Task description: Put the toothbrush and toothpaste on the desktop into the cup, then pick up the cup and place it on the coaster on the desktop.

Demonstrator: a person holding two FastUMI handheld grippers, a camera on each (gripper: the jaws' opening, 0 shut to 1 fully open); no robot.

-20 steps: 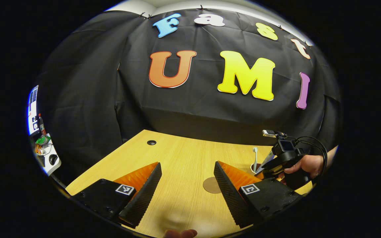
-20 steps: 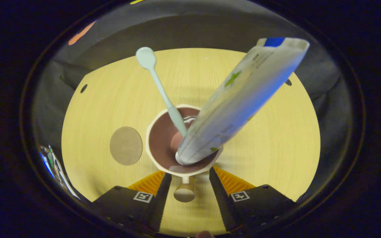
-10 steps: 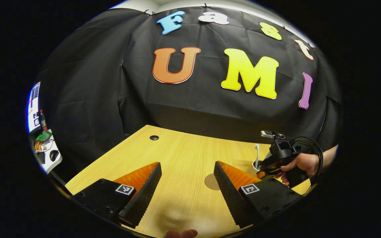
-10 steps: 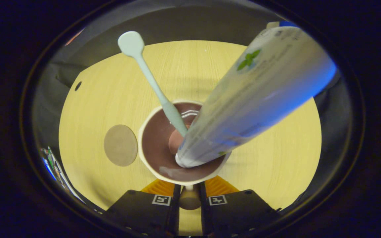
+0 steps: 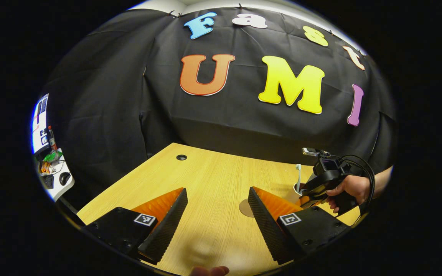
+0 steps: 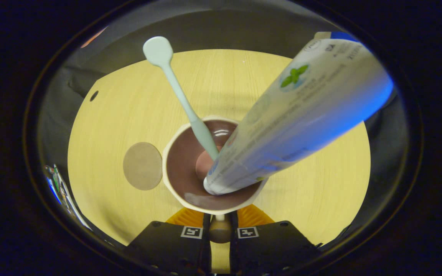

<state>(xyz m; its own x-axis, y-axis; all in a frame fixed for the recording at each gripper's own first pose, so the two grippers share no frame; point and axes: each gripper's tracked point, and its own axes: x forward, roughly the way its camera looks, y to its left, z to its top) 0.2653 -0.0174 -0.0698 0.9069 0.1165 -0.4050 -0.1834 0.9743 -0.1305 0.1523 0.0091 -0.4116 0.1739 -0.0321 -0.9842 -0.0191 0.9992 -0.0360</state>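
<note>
A cream cup (image 6: 167, 153) with a brown inside stands on the wooden desk (image 6: 121, 115). In it lean a pale green toothbrush (image 6: 178, 92) and a white and blue toothpaste tube (image 6: 301, 103). My right gripper (image 6: 220, 216) is shut on the cup's handle (image 6: 220, 230). A round brown coaster (image 6: 142, 166) lies just left of the cup. In the left gripper view, my left gripper (image 5: 217, 199) hangs open over the desk, with the coaster (image 5: 245, 207), the cup (image 5: 296, 189) and the toothbrush (image 5: 298, 174) to its right, where a hand (image 5: 349, 188) holds the right gripper (image 5: 313, 193).
A cable hole (image 5: 181, 157) is set in the desk's far left part. The black cloth wall (image 5: 225, 126) rises behind the desk. Past the desk's left edge stands a white side table (image 5: 54, 174) with small items.
My right gripper's fingers have closed on the cup's handle. The cup now sits closer to the coaster in the right gripper view. The left gripper has barely moved.
</note>
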